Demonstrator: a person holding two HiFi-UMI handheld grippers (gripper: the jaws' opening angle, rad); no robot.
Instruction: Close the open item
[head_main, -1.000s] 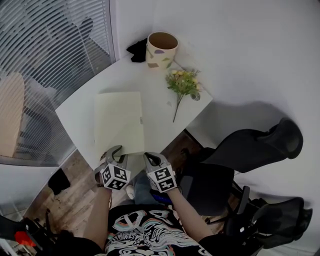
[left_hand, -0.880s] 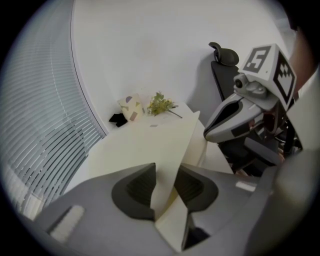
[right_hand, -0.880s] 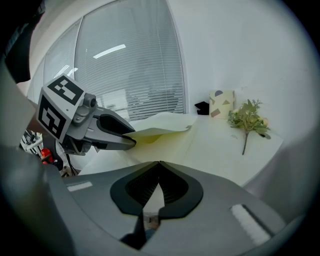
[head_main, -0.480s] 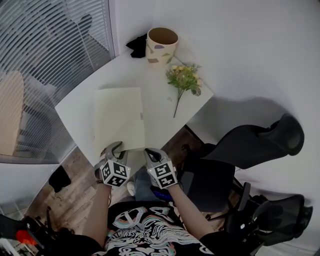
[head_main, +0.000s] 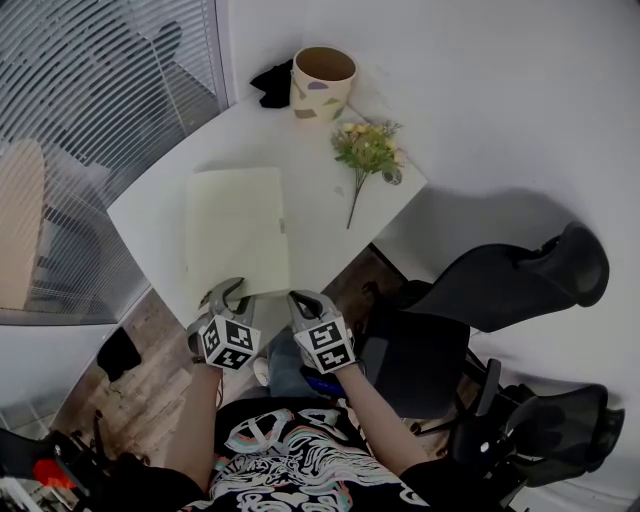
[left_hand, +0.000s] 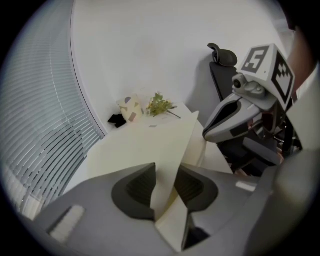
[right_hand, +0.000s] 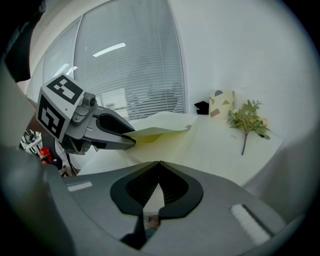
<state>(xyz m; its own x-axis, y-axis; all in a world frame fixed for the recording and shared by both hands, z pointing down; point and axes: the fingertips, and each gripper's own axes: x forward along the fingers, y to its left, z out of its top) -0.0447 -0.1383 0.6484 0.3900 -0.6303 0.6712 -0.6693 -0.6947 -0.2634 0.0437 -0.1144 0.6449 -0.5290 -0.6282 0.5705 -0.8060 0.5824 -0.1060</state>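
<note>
Pale yellow folder (head_main: 237, 235) lies on white table (head_main: 320, 215), at edge nearest person. Judged light: thin smooth card, bends readily, may slip. Cover (left_hand: 170, 150) raised at near corner, pinched by left gripper (head_main: 228, 292); that free edge looks best hold for lowering. Right gripper (head_main: 303, 302) just beside, jaws pressed together, empty. Beyond: patterned round pot (head_main: 322, 92), leafy flower sprig (head_main: 368, 160).
</note>
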